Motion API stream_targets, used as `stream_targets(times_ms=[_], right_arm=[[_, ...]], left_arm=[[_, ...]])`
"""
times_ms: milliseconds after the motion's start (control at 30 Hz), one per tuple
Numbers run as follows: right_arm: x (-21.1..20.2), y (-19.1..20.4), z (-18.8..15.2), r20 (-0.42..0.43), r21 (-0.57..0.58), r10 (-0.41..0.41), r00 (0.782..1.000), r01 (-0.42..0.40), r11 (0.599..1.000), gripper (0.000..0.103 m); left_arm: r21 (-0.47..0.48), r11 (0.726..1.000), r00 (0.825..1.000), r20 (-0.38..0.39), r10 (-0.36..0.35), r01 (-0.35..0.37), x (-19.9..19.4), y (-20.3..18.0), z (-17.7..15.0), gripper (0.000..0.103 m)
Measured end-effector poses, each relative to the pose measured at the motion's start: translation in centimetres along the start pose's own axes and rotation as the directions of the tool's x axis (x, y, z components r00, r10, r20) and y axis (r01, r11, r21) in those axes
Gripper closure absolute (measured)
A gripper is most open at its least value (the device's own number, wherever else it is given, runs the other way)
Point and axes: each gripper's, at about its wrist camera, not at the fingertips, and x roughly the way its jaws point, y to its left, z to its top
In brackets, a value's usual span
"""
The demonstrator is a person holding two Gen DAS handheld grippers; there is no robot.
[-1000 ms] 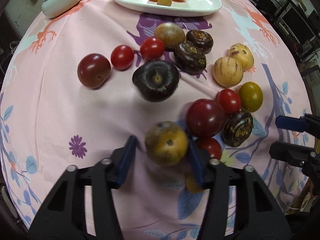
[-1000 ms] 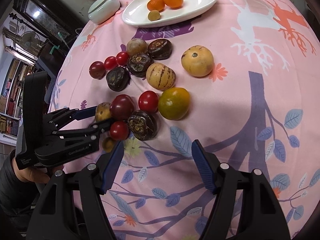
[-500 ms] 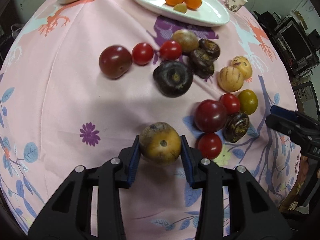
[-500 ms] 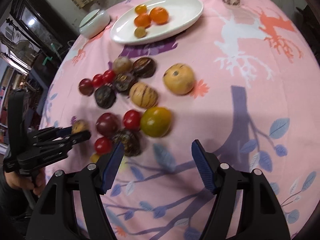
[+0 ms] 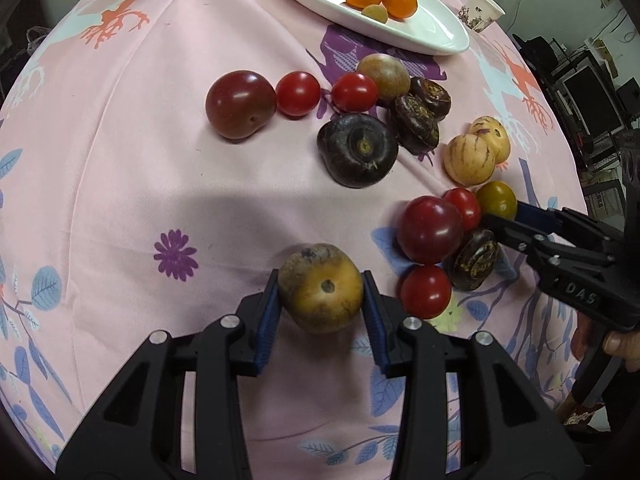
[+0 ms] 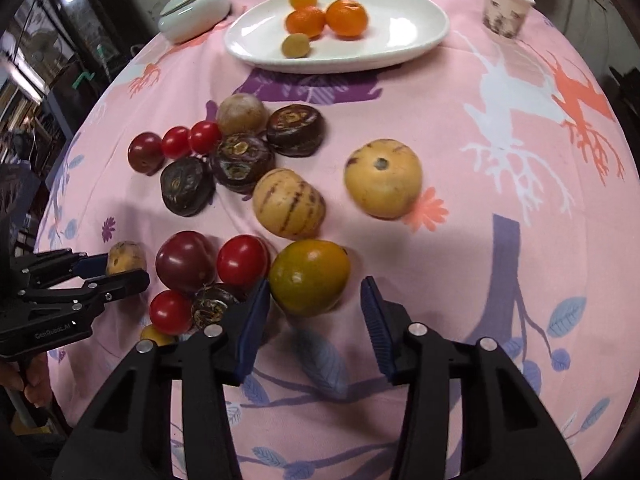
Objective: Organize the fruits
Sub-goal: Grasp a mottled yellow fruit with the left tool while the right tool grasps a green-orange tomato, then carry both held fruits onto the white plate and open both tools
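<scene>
My left gripper (image 5: 322,312) is shut on a brown-yellow round fruit (image 5: 320,286), held just above the pink tablecloth; it also shows in the right wrist view (image 6: 124,258). My right gripper (image 6: 316,312) is open, its jaws on either side of a green-orange fruit (image 6: 308,276), with a gap on the right side. Red tomatoes (image 6: 242,258), dark plums (image 6: 185,260), dark purple fruits (image 6: 242,156) and striped yellow melons (image 6: 288,202) lie scattered on the cloth. A white oval plate (image 6: 400,20) at the far side holds oranges (image 6: 346,16) and small fruits.
A paper cup (image 6: 505,6) stands far right of the plate. A pale lidded dish (image 6: 194,10) sits far left. A plain yellow melon (image 6: 382,178) lies apart on the right. The round table's edge (image 6: 624,184) curves close on both sides.
My left gripper closed on the brown-yellow fruit and lifted it slightly. My right gripper moved forward until its jaws straddle the green-orange fruit.
</scene>
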Motion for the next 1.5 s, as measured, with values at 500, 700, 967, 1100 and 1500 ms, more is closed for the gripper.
stream_targets(times_ms=[500, 700, 967, 1100, 1500], right_arm=[[-3.6, -2.5, -1.0, 0.053, 0.11, 0.055, 0.997, -0.06, 0.992, 0.064], [-4.8, -3.4, -1.5, 0.079, 0.145, 0.062, 0.995, -0.073, 0.987, 0.064], [-6.6, -3.8, 0.3, 0.148, 0.158, 0.084, 0.985, -0.107, 0.982, 0.064], [-7.2, -4.1, 2.0, 0.178, 0.154, 0.101, 0.979, -0.129, 0.98, 0.064], [-6.0, -5.2, 11.6, 0.255, 0.095, 0.099, 0.962, -0.127, 0.987, 0.064]], left_arm=[[-0.005, 1.0, 1.0, -0.006, 0.03, -0.03, 0.2, -0.5, 0.2, 0.064], [-0.007, 0.999, 0.999, 0.02, 0.034, -0.034, -1.1, -0.4, 0.3, 0.064], [0.026, 1.0, 0.991, 0.134, -0.01, 0.007, -5.6, -1.4, 3.8, 0.064], [0.047, 0.999, 0.987, 0.162, -0.017, 0.009, -6.3, -2.3, 6.4, 0.064], [0.074, 0.997, 0.977, 0.209, -0.041, 0.026, -4.3, -3.5, 17.5, 0.064]])
